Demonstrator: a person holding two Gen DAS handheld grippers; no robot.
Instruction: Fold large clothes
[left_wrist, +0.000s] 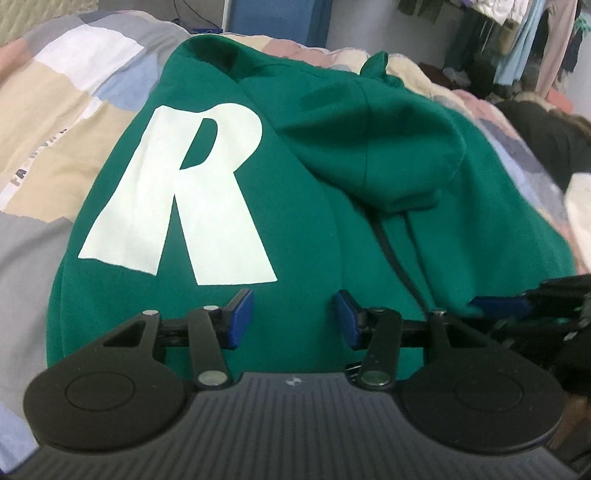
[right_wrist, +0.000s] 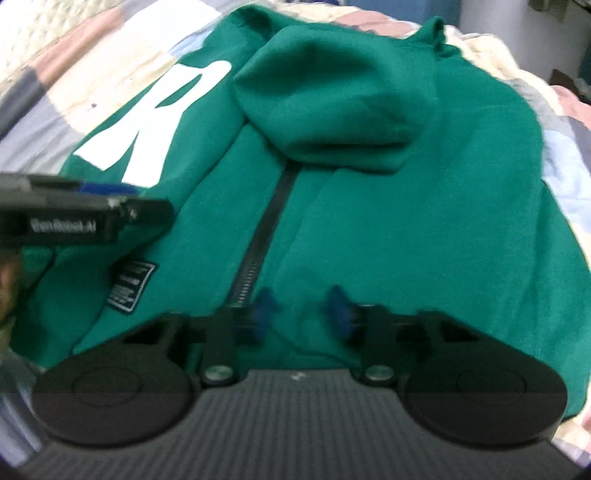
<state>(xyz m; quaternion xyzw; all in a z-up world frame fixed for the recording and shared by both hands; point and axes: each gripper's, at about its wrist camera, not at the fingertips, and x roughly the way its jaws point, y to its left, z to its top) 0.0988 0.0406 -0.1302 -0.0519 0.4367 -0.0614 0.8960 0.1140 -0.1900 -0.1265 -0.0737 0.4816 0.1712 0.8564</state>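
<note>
Hoodie (left_wrist: 303, 192), green fleece, lies spread on quilt (left_wrist: 74, 92) on bed; patchwork squares of cream, pink, grey, pale blue, soft and puffy. Room behind: blue panel, clothes rack (left_wrist: 524, 40) with hanging garments. Hood (left_wrist: 388, 147) rounded, folded over chest; white block letter R (left_wrist: 177, 192) smooth print; dark zip (right_wrist: 266, 236); small black label (right_wrist: 131, 286). Left gripper (left_wrist: 293, 317) half open above fabric, holding nothing. Right gripper (right_wrist: 301, 310) blurred, jaws apart over hem; grip unclear.

Black label (right_wrist: 130, 287) on the green hoodie (right_wrist: 369, 229) too blurred to read
</note>
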